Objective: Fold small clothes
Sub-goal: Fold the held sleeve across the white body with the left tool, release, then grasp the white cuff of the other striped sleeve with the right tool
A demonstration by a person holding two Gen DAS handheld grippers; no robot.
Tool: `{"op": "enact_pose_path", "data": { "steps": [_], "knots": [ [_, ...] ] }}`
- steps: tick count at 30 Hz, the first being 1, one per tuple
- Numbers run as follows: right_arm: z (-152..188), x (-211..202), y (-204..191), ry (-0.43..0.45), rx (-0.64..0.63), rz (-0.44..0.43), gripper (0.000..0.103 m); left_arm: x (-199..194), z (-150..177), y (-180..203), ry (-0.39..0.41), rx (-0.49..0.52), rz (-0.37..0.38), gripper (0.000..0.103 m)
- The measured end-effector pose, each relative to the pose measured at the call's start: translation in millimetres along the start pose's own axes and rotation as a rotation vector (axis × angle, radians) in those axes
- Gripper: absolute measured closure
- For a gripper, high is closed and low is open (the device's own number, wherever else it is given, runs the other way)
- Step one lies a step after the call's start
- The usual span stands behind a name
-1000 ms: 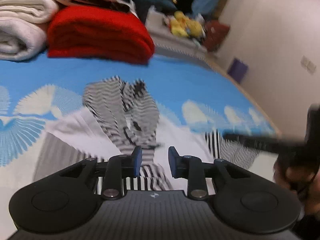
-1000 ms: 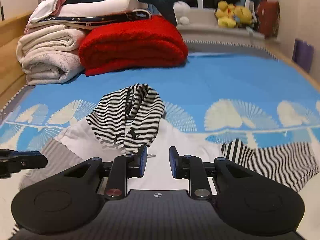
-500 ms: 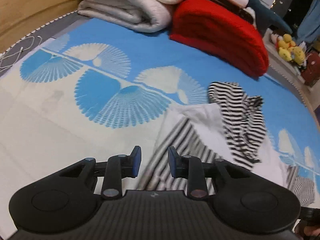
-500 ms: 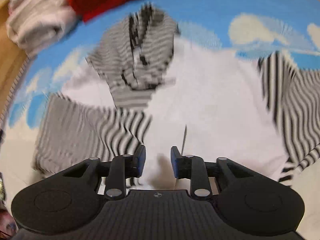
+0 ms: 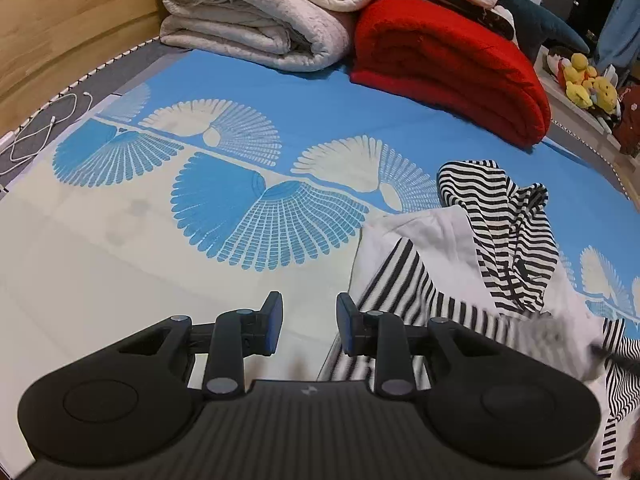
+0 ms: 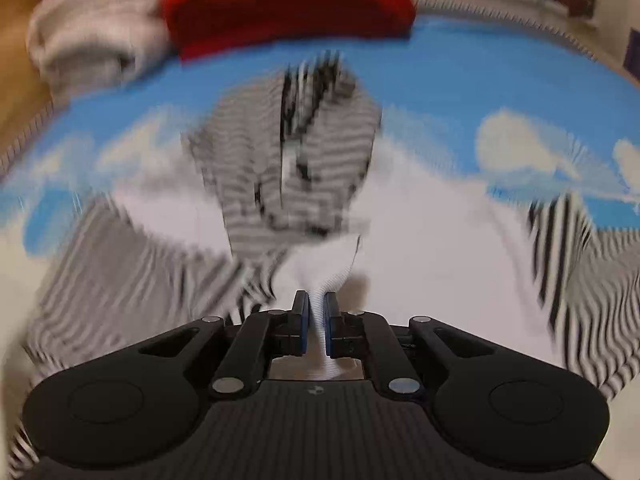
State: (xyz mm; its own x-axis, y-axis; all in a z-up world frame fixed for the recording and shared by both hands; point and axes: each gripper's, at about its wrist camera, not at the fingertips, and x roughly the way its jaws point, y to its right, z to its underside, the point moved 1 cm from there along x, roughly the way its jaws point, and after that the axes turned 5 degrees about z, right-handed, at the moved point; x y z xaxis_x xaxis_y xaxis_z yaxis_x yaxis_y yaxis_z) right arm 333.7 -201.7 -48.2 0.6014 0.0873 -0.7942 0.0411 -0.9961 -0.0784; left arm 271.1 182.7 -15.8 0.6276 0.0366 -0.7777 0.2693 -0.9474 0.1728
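The right tool (image 6: 316,312) is closing its jaws on a pinch of the white hem of the small hooded top (image 6: 420,248), which lies spread on the bed (image 5: 320,120) toward twelve o'clock. The left tool (image 5: 308,322) hangs part open and empty, the striped sleeve (image 5: 404,280) at its two o'clock. This looks like the first grasp; next likely calls for the left to take hold too.
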Motion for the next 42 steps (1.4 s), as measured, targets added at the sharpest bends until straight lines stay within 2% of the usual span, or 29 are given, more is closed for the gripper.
{"op": "enact_pose_path", "data": {
  "steps": [3,5,7,8,9,11,12,14,17,20,22,24,26,28,29,31,33,37,42],
  "knots": [
    [-23,-27,27,0.094,0.068,0.040,0.096,0,0,-1,-0.002,0.009,-0.003,0.071],
    [-30,-31,52,0.096,0.105,0.137,0.096,1,1,0,-0.003,0.017,0.001,0.071],
    [-27,-17,72,0.029,0.119,0.249,0.095,5,3,4,-0.009,0.042,-0.008,0.071],
    [-20,-1,80,-0.047,0.127,0.293,0.095,7,4,6,-0.013,0.047,-0.014,0.071],
    [-14,11,89,-0.121,0.151,0.299,0.095,9,5,7,-0.020,0.047,-0.018,0.071],
    [-6,23,103,-0.208,0.231,0.298,0.093,12,7,11,-0.035,0.042,-0.013,0.071],
    [-5,23,105,-0.213,0.249,0.312,0.093,13,7,14,-0.037,0.044,-0.007,0.071],
    [-11,12,98,-0.158,0.204,0.339,0.093,14,8,24,-0.035,0.069,0.007,0.071],
    [-20,-4,90,-0.066,0.167,0.307,0.091,20,13,39,-0.050,0.108,0.026,0.071],
    [-22,-4,88,-0.039,0.166,0.246,0.089,33,25,58,-0.092,0.160,0.052,0.071],
    [-18,4,88,-0.080,0.162,0.202,0.084,46,37,73,-0.126,0.218,0.073,0.071],
    [-6,25,94,-0.183,0.198,0.170,0.079,66,54,85,-0.201,0.274,0.079,0.071],
    [9,45,108,-0.292,0.228,0.184,0.077,86,71,90,-0.303,0.301,0.087,0.071],
    [9,45,115,-0.278,0.247,0.163,0.076,100,86,94,-0.395,0.352,0.060,0.070],
    [5,40,114,-0.271,0.241,0.171,0.076,100,88,96,-0.405,0.375,0.041,0.070],
    [-2,26,113,-0.230,0.244,0.190,0.074,93,85,101,-0.386,0.398,0.028,0.071],
    [-6,17,115,-0.185,0.265,0.165,0.074,78,76,106,-0.335,0.404,0.045,0.069],
    [-16,-2,128,-0.097,0.276,0.165,0.074,51,63,118,-0.243,0.412,0.095,0.061],
    [-20,-25,164,-0.003,0.311,0.180,0.074,42,59,123,-0.186,0.450,0.106,0.060]
  ]
}}
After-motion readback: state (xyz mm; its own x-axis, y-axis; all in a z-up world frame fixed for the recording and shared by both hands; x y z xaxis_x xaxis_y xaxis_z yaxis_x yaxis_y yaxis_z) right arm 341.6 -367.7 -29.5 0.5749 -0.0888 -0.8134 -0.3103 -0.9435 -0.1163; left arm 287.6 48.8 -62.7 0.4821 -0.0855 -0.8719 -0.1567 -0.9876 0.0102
